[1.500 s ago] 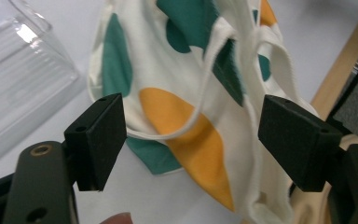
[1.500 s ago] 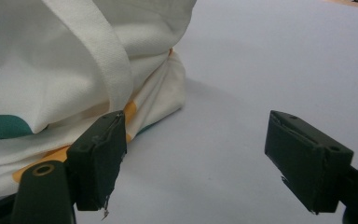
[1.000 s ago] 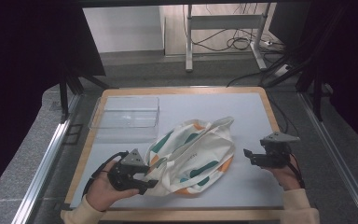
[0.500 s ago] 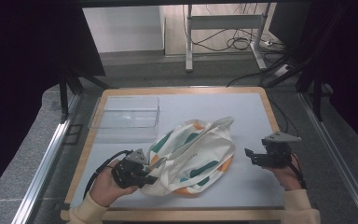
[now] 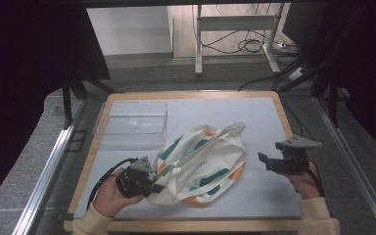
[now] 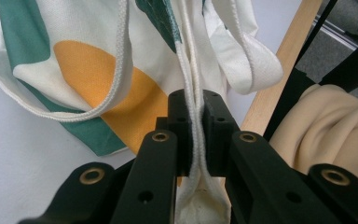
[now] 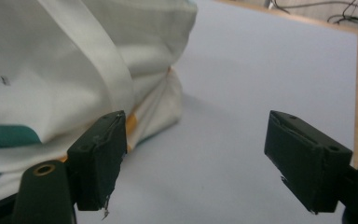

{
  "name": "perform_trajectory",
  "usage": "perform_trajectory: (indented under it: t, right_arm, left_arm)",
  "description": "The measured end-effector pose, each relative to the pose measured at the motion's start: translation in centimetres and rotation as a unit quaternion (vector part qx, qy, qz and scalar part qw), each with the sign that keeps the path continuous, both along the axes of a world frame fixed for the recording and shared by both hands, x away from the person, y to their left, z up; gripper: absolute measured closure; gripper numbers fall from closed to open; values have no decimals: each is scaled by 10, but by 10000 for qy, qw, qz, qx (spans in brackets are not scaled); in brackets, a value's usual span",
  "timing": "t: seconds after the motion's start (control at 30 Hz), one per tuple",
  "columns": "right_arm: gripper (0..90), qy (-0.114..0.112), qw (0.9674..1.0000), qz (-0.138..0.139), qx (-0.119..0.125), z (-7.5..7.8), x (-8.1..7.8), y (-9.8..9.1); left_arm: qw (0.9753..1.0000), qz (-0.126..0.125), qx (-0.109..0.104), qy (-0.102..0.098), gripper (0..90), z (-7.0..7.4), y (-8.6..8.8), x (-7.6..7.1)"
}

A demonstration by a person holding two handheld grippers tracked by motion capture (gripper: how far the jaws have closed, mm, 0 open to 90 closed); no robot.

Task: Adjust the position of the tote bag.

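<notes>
The person is wearing cream sleeves with ribbed cuffs. Both tongs, left and right, are showing matte black bodies, brass-ringed screw holes, square black pads, grey three-cornered top plates, and thin black cables trailing over the wrists.

From my seat the bag blocks the middle of the surface. A clear tray takes the far left corner. Bare mat lies open along the far edge and down the right side, where my right gripper hangs with room all round. My left gripper sits hard against the bag.
</notes>
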State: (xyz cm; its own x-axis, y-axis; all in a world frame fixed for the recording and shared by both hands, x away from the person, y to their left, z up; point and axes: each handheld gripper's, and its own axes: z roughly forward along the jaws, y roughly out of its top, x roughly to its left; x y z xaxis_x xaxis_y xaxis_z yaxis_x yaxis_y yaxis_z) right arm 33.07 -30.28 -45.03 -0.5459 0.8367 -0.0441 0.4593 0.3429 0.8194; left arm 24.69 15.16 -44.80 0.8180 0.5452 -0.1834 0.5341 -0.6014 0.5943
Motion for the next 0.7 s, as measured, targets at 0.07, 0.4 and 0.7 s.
perform_trajectory:
  t: [0.07,0.4,0.7]
  right_arm:
    - [241,-120,9997,152,-118,9,3,7]
    - [239,56,9968,652,-460,21,40,12]
    - [205,169,9939,813,-719,25,63,15]
  left_arm:
    - [10000,1,8,-12,845,-1,0,0]
    - [10000,-1,-24,19,844,-2,4,2]
    - [10000,11,-34,1,844,-2,3,1]
